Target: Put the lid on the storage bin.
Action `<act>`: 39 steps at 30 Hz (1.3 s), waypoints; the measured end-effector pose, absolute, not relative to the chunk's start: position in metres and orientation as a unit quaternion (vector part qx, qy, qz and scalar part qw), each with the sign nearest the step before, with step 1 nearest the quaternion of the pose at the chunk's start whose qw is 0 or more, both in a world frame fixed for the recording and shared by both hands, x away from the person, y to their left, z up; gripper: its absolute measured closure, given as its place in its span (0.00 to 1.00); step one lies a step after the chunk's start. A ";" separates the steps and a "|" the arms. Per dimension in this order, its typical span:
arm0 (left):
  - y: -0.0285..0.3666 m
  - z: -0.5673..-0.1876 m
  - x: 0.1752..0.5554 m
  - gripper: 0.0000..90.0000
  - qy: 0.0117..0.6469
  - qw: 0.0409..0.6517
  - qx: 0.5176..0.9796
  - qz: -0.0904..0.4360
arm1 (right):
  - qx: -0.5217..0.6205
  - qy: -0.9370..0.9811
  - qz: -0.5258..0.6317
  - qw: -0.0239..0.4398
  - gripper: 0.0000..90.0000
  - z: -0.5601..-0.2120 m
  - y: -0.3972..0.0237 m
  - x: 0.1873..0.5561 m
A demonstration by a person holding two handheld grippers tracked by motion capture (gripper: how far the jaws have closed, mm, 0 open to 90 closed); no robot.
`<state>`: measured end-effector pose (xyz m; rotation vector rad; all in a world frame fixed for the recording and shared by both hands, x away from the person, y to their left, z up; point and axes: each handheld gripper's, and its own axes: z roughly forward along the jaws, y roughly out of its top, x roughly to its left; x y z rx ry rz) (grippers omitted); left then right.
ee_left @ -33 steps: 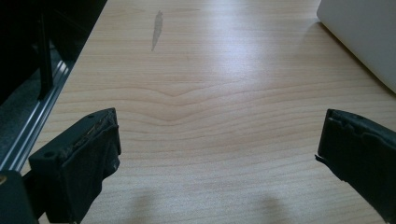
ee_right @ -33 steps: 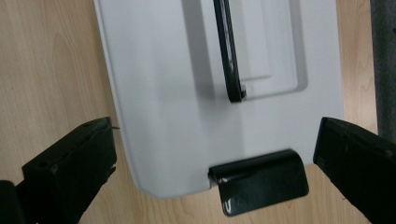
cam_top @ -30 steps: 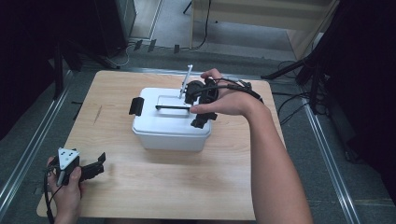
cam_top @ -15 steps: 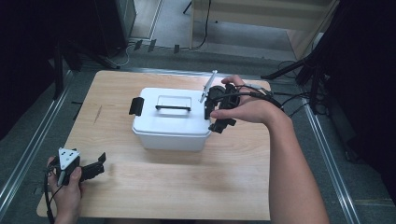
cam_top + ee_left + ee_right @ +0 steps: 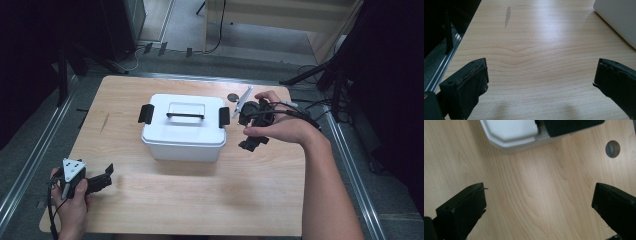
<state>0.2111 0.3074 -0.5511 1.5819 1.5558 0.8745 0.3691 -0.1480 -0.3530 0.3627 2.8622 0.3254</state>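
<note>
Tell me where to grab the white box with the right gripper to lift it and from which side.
Probably the black handle on the lid of the white box, from straight above. It lies flat along the lid's middle, a thin bar that open jaws could straddle crosswise. The right gripper, open, sits just right of the box.

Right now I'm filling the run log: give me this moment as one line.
right gripper: open, beside right latch | left gripper: open, idle at table corner | white lidded box: latches down
</note>
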 end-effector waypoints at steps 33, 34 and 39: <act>0.307 -0.551 0.210 0.00 0.602 0.370 0.620 0.341 | 0.198 0.967 0.125 0.105 0.00 -0.412 -0.225 0.346; 0.307 -0.551 0.210 0.00 0.602 0.370 0.620 0.341 | 0.201 0.966 0.125 0.103 0.00 -0.414 -0.227 0.345; 0.307 -0.551 0.210 0.00 0.601 0.372 0.619 0.342 | 0.213 0.963 0.128 0.101 0.00 -0.425 -0.237 0.340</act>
